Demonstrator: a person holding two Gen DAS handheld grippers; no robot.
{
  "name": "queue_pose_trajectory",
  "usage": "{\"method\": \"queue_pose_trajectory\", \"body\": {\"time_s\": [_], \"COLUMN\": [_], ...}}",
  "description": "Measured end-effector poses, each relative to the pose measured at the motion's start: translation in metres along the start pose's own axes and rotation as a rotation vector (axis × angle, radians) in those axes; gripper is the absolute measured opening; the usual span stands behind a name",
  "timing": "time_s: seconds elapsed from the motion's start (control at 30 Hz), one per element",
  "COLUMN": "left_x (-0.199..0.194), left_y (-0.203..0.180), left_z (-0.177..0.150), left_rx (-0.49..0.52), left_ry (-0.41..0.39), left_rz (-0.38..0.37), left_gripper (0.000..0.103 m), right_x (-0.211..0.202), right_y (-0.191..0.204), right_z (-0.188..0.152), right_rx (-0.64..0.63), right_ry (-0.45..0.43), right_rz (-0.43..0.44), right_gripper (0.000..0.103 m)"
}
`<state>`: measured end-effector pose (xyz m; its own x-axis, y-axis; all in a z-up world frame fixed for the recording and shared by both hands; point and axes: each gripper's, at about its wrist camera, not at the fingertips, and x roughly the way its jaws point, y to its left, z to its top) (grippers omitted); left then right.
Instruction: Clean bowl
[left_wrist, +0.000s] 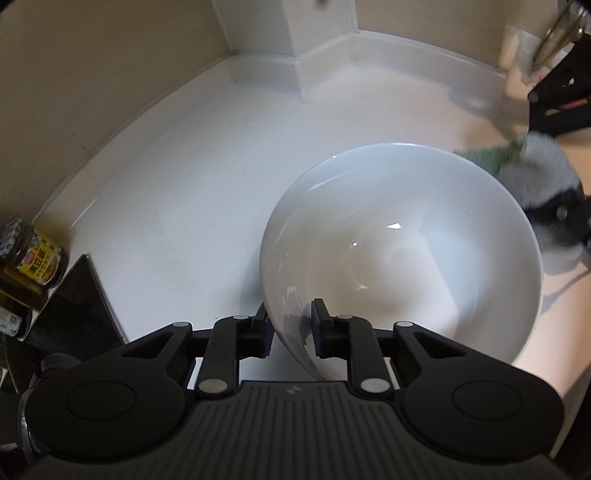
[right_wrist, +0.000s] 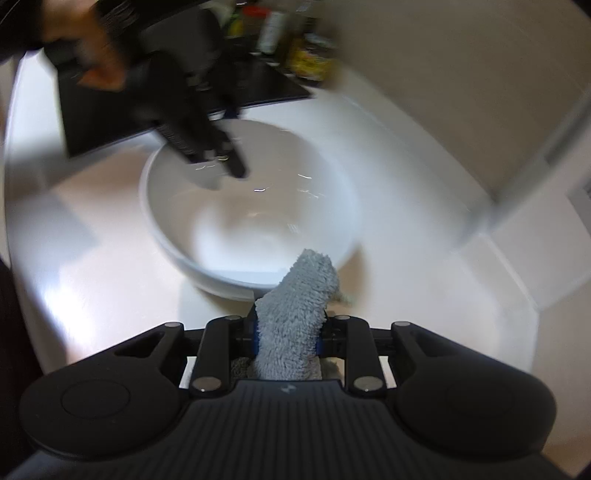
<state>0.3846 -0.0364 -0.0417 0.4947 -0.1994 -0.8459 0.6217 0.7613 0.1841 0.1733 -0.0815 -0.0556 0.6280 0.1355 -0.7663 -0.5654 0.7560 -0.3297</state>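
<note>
A: Left wrist view first: how is the left gripper (left_wrist: 289, 328) sitting?

B: It is pointing steeply down at the white counter (left_wrist: 177, 206), and its pads are pinching the near rim of the white bowl (left_wrist: 402, 254), one finger outside the wall and one inside.

A: And the bowl?

B: It is resting on the counter, looking empty inside, near the corner of the wall.

A: What is the right gripper (right_wrist: 290, 332) doing?

B: It is angling down just beside the bowl's rim, clamping a folded grey cloth (right_wrist: 295, 317) that is sticking up between its fingers. In the right wrist view a hand (right_wrist: 92, 48) is gripping the other tool, though blur is smearing it.

A: Any writing?

B: A jar (left_wrist: 35, 254) with a yellow label is standing at the counter's left edge; its red patch is carrying characters too small to read.
</note>
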Motion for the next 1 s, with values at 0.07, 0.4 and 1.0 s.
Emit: {"method": "queue_pose_trajectory", "body": {"time_s": [0.07, 0.4, 1.0], "left_x": [-0.003, -0.007, -0.012], "left_y": [0.003, 0.008, 0.009], "left_z": [0.002, 0.0, -0.007], "left_rx": [-0.031, -0.089, -0.113], "left_ry": [-0.01, -0.052, -0.088], "left_rz": [-0.013, -0.025, -0.042], "left_gripper": [0.022, 0.022, 0.022], "right_x": [-0.014, -0.092, 0.024], "right_y": [-0.012, -0.066, -0.041], "right_z": [0.01, 0.067, 0.081], "right_rx": [0.042, 0.464, 0.313], "right_ry": [-0.051, -0.601, -0.034], "right_rz": [-0.011, 0.133, 0.303], "right_gripper": [0.02, 0.021, 0.026]}}
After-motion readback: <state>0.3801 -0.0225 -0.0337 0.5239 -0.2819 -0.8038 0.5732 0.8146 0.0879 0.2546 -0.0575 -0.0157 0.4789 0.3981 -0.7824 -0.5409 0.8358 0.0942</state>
